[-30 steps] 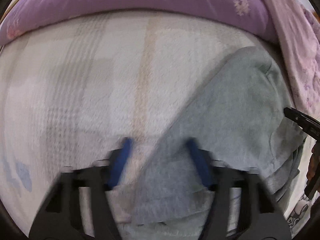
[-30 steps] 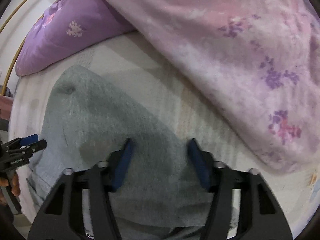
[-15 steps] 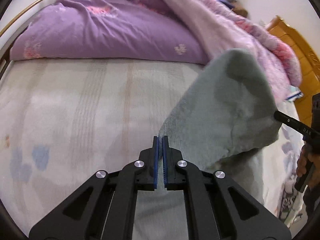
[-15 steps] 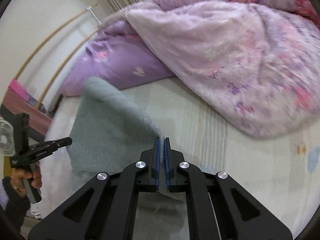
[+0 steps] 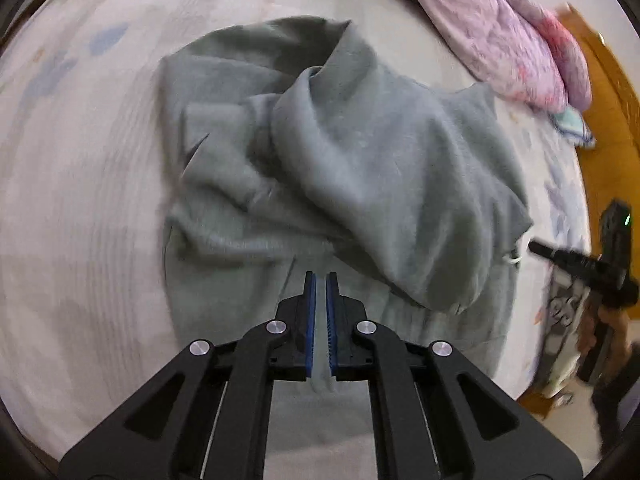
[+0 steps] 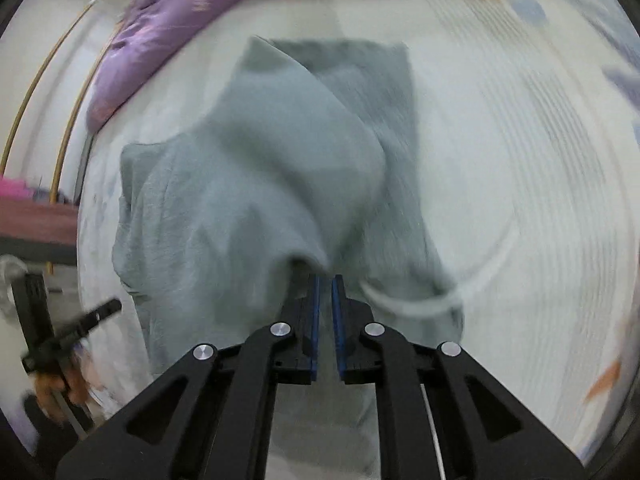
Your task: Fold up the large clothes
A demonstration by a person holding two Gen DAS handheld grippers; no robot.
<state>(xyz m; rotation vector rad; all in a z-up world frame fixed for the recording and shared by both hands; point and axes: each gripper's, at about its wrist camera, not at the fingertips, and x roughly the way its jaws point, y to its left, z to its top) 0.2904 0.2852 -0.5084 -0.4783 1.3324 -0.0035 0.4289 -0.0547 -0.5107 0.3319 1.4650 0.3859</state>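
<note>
A large grey-green sweatshirt (image 5: 360, 152) hangs bunched above the pale striped bed sheet (image 5: 80, 160); it also shows in the right wrist view (image 6: 260, 184). My left gripper (image 5: 320, 280) is shut on a thin fold of the garment between its blue pads. My right gripper (image 6: 325, 282) is shut on another edge of the same garment. A white drawstring (image 6: 440, 304) dangles from the cloth near the right gripper. The other gripper shows at the right edge of the left wrist view (image 5: 580, 268) and at the lower left of the right wrist view (image 6: 68, 336).
A pink flowered duvet (image 5: 500, 24) lies at the far right of the bed. A purple quilt (image 6: 152, 36) lies at the bed's head. A wooden frame (image 5: 608, 92) borders the bed's right side. A dark table edge (image 6: 36, 220) stands beside the bed.
Both grippers closed on the sweatshirt, then lifted it. Both views now look down on the garment hanging bunched over the sheet.
</note>
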